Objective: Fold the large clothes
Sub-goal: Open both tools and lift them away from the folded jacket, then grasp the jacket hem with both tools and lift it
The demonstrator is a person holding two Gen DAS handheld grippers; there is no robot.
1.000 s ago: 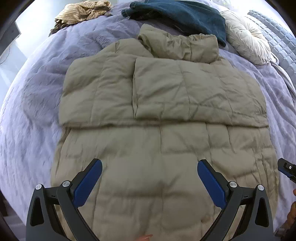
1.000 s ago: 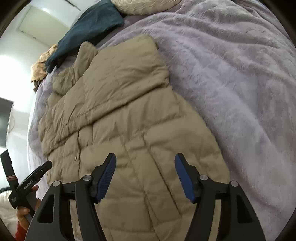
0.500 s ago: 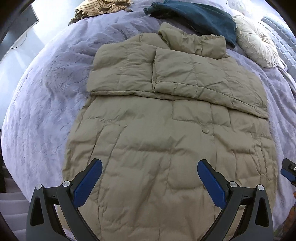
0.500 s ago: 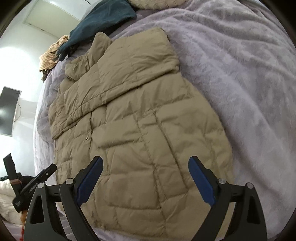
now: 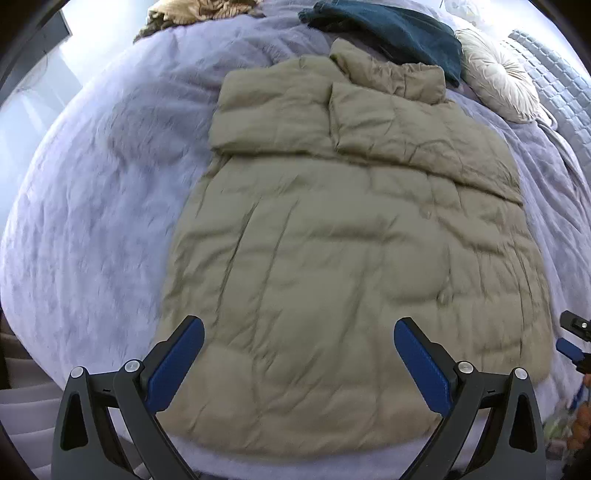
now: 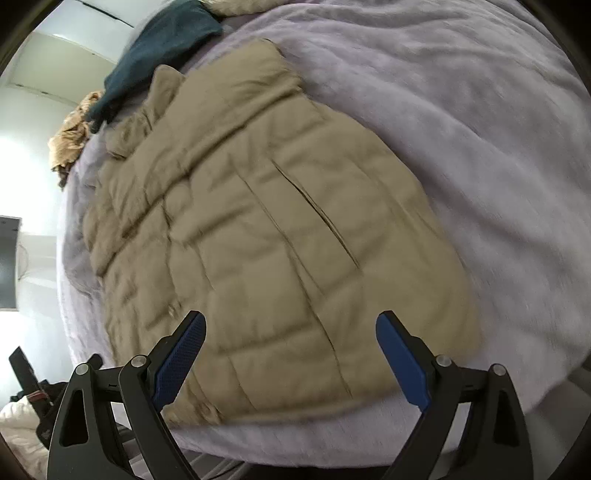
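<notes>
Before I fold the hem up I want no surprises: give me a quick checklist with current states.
1. Left gripper open, nothing between its pads: ok.
2. Right gripper open after its jaws just widened, empty: ok.
3. Sleeves folded across the puffer jacket chest: ok.
4. Hem flat on the blanket: ok.
5. Teal garment clear of the collar: cannot tell.

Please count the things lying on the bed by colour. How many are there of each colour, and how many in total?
Khaki: 1, the puffer jacket
Dark teal: 1, the garment behind the jacket's collar
Tan striped: 1, the crumpled garment at the far edge
Cream: 1, the round cushion
Total: 4, all lying on the lilac blanket
</notes>
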